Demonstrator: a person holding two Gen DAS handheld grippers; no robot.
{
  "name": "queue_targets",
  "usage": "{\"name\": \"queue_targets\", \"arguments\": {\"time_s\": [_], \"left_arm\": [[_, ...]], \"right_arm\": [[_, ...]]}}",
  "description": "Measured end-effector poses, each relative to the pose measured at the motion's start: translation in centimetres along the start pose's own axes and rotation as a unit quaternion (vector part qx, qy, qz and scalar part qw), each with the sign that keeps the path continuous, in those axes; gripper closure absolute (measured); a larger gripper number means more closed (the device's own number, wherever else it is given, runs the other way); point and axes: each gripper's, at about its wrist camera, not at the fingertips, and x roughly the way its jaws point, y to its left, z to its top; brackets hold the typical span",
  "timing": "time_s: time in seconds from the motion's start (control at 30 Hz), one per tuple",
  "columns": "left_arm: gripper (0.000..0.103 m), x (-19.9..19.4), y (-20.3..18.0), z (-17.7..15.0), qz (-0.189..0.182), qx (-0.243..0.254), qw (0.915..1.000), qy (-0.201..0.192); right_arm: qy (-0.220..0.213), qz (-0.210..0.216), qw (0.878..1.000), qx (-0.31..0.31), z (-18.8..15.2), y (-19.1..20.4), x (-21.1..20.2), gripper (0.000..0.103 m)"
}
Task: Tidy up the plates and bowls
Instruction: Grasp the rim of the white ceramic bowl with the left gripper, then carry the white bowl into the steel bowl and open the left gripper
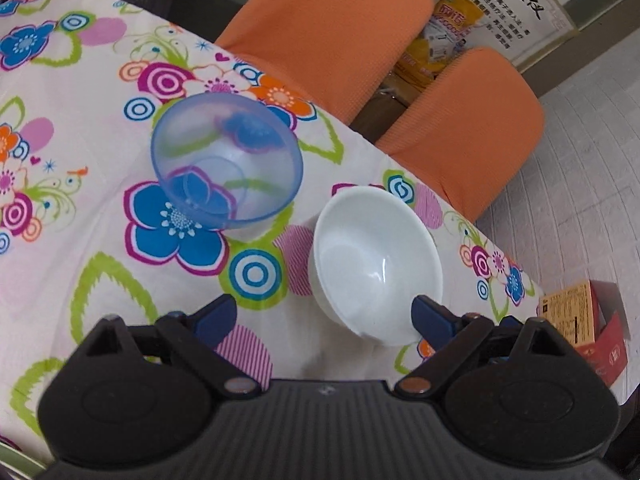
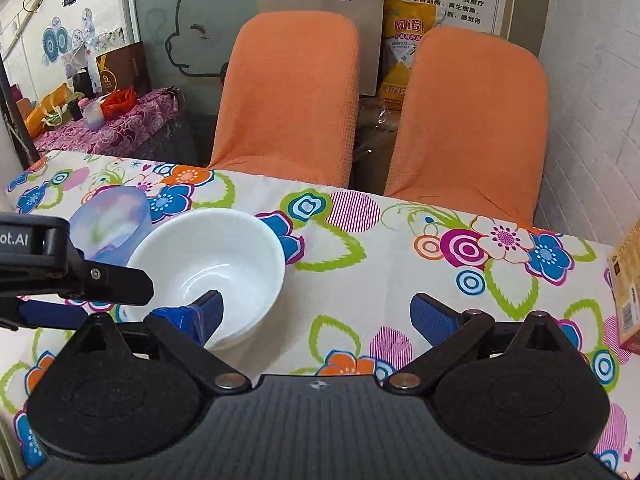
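Left gripper (image 1: 322,316): my view shows a black ribbed body, two round black housings, blue ribbed fingers (image 1: 434,316) on black link arms, brass-coloured pivot pins | Right gripper (image 2: 316,314): same black build, blue textured pads (image 2: 434,318), silver pivot pins, small compass-like mark on the ribbed centre | White lettering "ot.AI" on the left unit's black side.

Glossy white bowl (image 1: 376,256) — cloth tablecloth (image 1: 80,208)

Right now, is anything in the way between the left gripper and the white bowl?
No, nothing visible. The left gripper is open and already right at the white bowl; one of its fingers overlaps the near rim. The blue see-through bowl stands apart on the flowered tablecloth, off to the side.
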Motion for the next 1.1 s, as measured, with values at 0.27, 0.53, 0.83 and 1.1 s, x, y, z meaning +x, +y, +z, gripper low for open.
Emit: {"name": "queue_targets", "arguments": {"time_s": [0.27,0.53,0.83,1.1], "left_arm": [[0.01,3.1,-0.7,1.0,0.035,-0.026,0.999,-0.001],[0.056,4.8,-1.9,1.9,0.001,0.022,0.9995,0.022],[0.081,5.0,-1.7,2.0,-0.014,0.055,0.9972,0.048],[0.081,3.4,-1.1,-0.2,-0.03,0.071,0.9948,0.067]], "right_arm": [[0.001,0.007,0.999,-0.04,-0.1,1.0,3.8,0.015],[0.025,0.066,0.997,-0.039,0.1,1.8,5.4,0.018],[0.05,0.124,0.991,-0.016,-0.2,3.0,3.2,0.019],[0.081,0.144,0.986,0.021,-1.7,3.0,1.0,0.018]]}}
